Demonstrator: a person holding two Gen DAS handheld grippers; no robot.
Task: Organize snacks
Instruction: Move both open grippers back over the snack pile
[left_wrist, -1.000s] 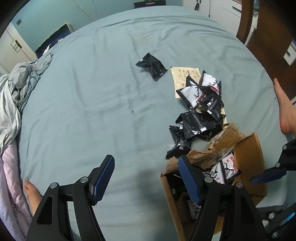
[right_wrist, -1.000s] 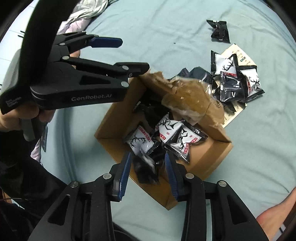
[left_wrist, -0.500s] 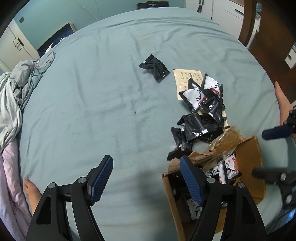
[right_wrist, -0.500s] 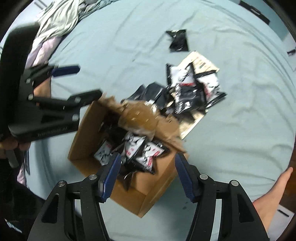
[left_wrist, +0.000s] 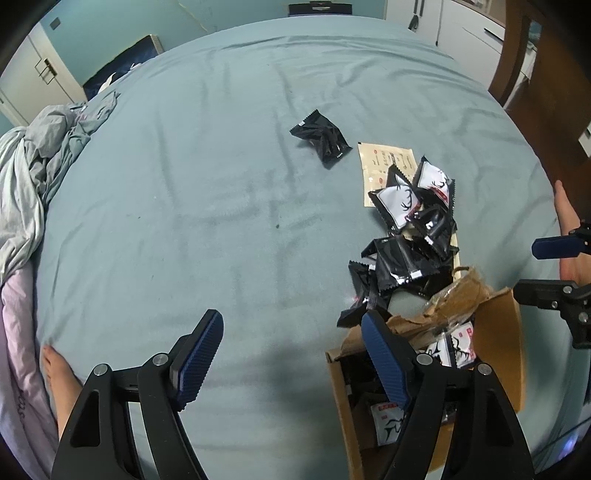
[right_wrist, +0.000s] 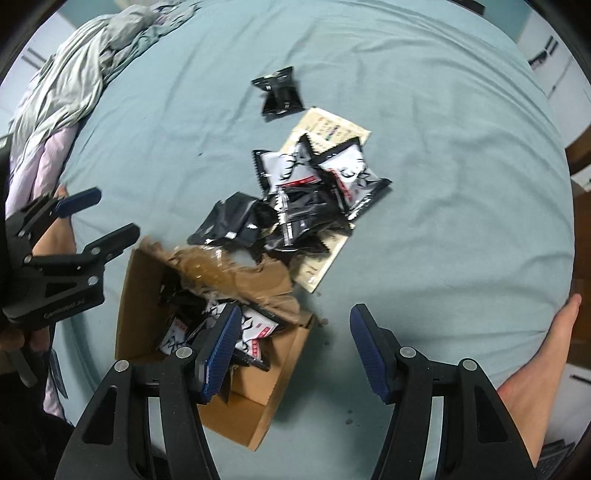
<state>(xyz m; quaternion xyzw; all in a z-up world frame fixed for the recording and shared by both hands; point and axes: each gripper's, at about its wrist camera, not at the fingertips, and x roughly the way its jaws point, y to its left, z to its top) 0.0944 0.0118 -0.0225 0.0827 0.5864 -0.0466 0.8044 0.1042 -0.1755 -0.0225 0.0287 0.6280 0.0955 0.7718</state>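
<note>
An open cardboard box (right_wrist: 258, 398) with a torn, taped flap (right_wrist: 229, 273) lies on the teal bed and holds several black-and-white snack packets (right_wrist: 255, 328). More packets lie in a pile (right_wrist: 306, 199) beyond it on a beige sheet (right_wrist: 328, 125). One black packet (right_wrist: 280, 90) lies alone farther off. My right gripper (right_wrist: 295, 317) hangs open over the box's right corner with nothing between its fingers. My left gripper (left_wrist: 291, 325) hovers over bare bedding left of the box (left_wrist: 498, 332), its jaws opening and holding nothing. The pile (left_wrist: 406, 236) and the lone packet (left_wrist: 321, 138) show in the left wrist view too.
Rumpled grey and pink bedding (right_wrist: 74, 81) is heaped along the bed's left side. A person's bare feet rest at the bed's edges (left_wrist: 59, 376) (right_wrist: 535, 369). Dark wooden furniture (left_wrist: 535, 74) stands past the far right corner.
My right gripper let go of a black packet over the box, spread its fingers wider and shifted right off the box's middle. My left gripper stayed in place.
</note>
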